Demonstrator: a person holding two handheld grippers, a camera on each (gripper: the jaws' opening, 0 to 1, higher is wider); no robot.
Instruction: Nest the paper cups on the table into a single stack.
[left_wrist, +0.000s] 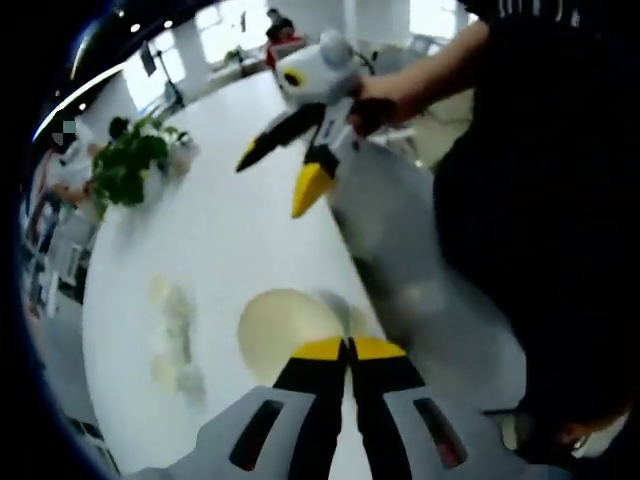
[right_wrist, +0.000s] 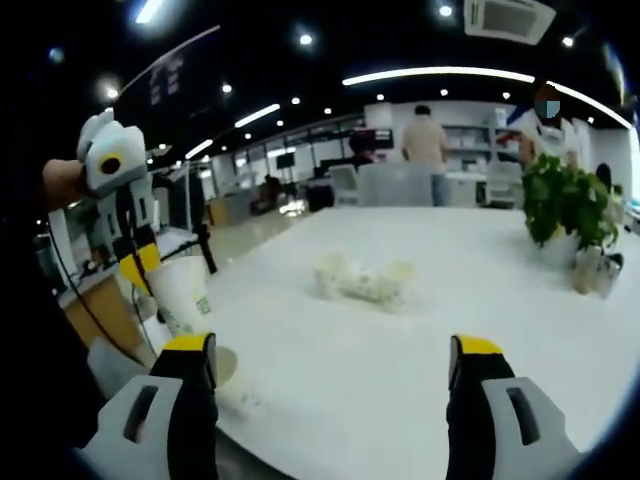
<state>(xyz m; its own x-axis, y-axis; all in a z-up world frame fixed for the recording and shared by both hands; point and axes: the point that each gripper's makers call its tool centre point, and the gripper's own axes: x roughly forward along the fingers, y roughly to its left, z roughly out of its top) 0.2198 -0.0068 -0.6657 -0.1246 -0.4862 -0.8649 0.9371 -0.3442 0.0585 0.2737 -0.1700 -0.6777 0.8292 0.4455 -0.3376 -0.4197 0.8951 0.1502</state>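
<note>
My left gripper (left_wrist: 350, 345) has its jaws pressed together on the wall of a cream paper cup (left_wrist: 285, 325), whose round mouth shows just beyond the tips. In the right gripper view the same left gripper (right_wrist: 143, 268) holds that white cup (right_wrist: 185, 293) upright over the table's near left edge. Wide apart and with nothing between them stand the jaws of my right gripper (right_wrist: 332, 350); it also hangs over the table (left_wrist: 272, 188), held by a hand. Several paper cups (right_wrist: 365, 282) lie on their sides mid-table; they show blurred (left_wrist: 172, 335) in the left gripper view. Another cup (right_wrist: 226, 366) lies by my right gripper's left jaw.
The white table (right_wrist: 480, 290) stretches far back. A potted plant (right_wrist: 565, 205) stands at its far right edge, seen also as the plant (left_wrist: 130, 165). A person in dark clothes (left_wrist: 540, 200) stands at the table's side. Chairs and people are in the background.
</note>
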